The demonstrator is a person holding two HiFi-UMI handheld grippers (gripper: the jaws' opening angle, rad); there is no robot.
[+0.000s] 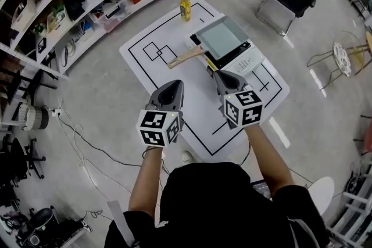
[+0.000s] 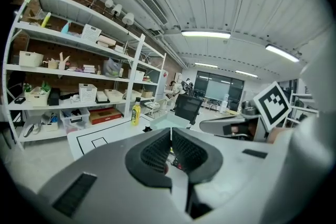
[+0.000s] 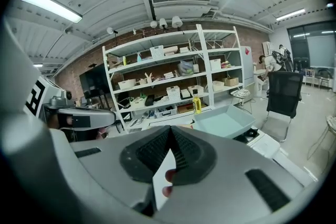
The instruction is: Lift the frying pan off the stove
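Risk noted: an off-centre grip on the wooden handle [image 1: 186, 57], which points toward 8 o'clock, could let the frying pan [image 1: 221, 38] tip or skate off the stove [image 1: 247, 62]. Pan sits on the stove, at 1 o'clock on the surface [image 1: 145, 69]. I find the left tongs [image 2: 171, 139] pressed together, empty. The right tongs [image 3: 170, 140] are likewise together, empty, touching nothing, just short of the stove.

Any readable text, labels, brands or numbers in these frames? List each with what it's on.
No text is legible in any view.
Marker cubes: square code patterns only, no letters.
Yellow bottle: label too small to read.
Stove: panel print too small to read.
White mat: black outlines only, no words.
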